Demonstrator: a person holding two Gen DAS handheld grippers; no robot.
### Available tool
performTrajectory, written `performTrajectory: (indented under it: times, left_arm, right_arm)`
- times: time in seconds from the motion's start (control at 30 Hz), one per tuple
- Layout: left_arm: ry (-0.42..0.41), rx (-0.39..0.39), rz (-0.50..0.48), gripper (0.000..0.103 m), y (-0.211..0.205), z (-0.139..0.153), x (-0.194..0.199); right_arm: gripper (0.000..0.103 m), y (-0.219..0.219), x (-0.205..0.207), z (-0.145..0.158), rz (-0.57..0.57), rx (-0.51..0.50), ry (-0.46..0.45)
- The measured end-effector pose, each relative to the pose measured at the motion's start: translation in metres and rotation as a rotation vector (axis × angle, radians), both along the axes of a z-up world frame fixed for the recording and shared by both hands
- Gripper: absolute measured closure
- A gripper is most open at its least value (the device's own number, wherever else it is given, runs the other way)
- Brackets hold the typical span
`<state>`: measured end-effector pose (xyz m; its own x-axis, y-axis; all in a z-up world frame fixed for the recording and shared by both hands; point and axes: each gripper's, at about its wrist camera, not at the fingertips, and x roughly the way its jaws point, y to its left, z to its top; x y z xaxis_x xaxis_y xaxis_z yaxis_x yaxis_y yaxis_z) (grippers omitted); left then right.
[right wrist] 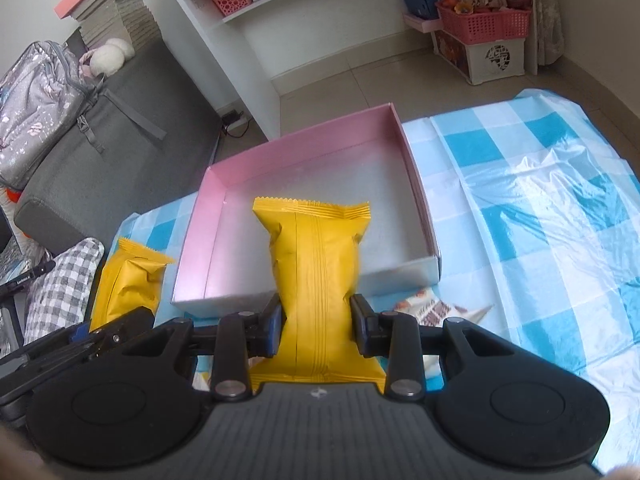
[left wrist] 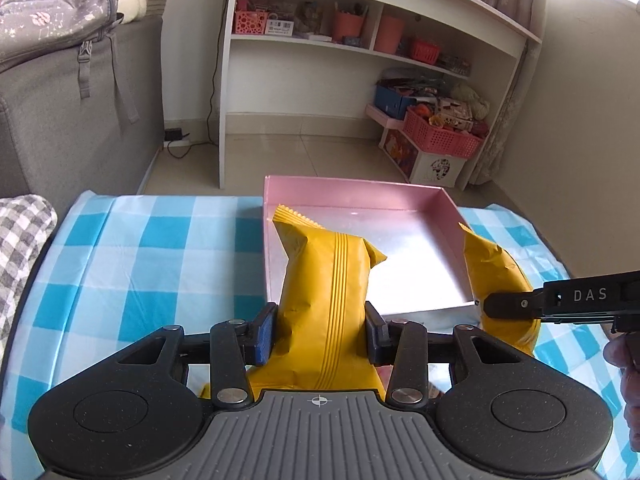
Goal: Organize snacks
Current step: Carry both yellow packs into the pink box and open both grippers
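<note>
Right wrist view only: we see a printed snack packet [right wrist: 430, 309] on the checked tabletop [right wrist: 532, 216], just beside the pink box [right wrist: 298, 142] near wall.
Open room: box floor bare.
Left gripper [left wrist: 320, 330]: jaws pinching a yellow packet [left wrist: 326, 280] over the box's near-left corner.
Right gripper [right wrist: 314, 326]: jaws pinching a second yellow packet [right wrist: 316, 264] above the near wall.

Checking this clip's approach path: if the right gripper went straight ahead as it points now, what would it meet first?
Probably the near wall of the pink box; the right gripper, clamped on a yellow snack packet, may sit above the rim, since depth is unclear.
</note>
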<state>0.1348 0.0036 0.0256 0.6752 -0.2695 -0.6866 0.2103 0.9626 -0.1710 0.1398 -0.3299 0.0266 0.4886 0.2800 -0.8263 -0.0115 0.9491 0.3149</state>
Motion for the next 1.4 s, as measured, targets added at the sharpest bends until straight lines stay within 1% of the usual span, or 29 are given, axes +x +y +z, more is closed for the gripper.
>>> performTrajectory:
  times: [0.07,0.17,0.27,0.37,0.5,0.53,0.67,0.73,0.97,1.07,1.4]
  left_arm:
    - [-0.010,0.004,-0.006,0.063,-0.007,-0.001,0.012]
    - [-0.027,-0.013,-0.033,0.063,-0.017,-0.006,0.034]
    - [-0.028,-0.031,-0.020,0.063,-0.025,-0.018,0.053]
    - [-0.035,-0.027,-0.016,0.063,-0.031,-0.030,0.066]
    - [-0.043,-0.017,-0.036,0.063,-0.036,-0.045,0.075]
    - [-0.037,-0.017,-0.036,0.063,-0.035,-0.049,0.077]
    - [-0.015,-0.026,-0.016,0.063,-0.027,-0.061,0.079]
    - [-0.009,-0.033,0.003,0.063,-0.021,-0.063,0.078]
    - [-0.012,0.021,0.007,0.062,-0.010,-0.059,0.072]
    - [-0.003,0.015,0.008,0.062,-0.007,-0.058,0.071]
    - [0.053,0.047,0.005,0.063,0.003,-0.058,0.063]
  right_arm:
    - [0.072,0.001,0.014,-0.003,-0.008,0.002,-0.017]
    - [0.072,0.000,0.034,-0.009,-0.019,0.026,-0.056]
    - [0.071,-0.001,0.047,-0.021,-0.037,0.046,-0.077]
    - [0.072,0.001,0.053,-0.030,-0.039,0.053,-0.104]
    - [0.071,0.005,0.058,-0.048,-0.031,0.027,-0.100]
    - [0.071,0.007,0.056,-0.047,-0.028,0.028,-0.101]
    - [0.071,0.009,0.057,-0.056,-0.020,-0.011,-0.078]
    - [0.071,0.009,0.057,-0.059,-0.019,-0.014,-0.060]
    - [0.071,0.019,0.052,-0.060,0.007,-0.039,-0.038]
    - [0.071,0.024,0.049,-0.060,0.024,-0.051,-0.032]
    - [0.071,0.038,0.044,-0.058,0.075,-0.076,-0.011]
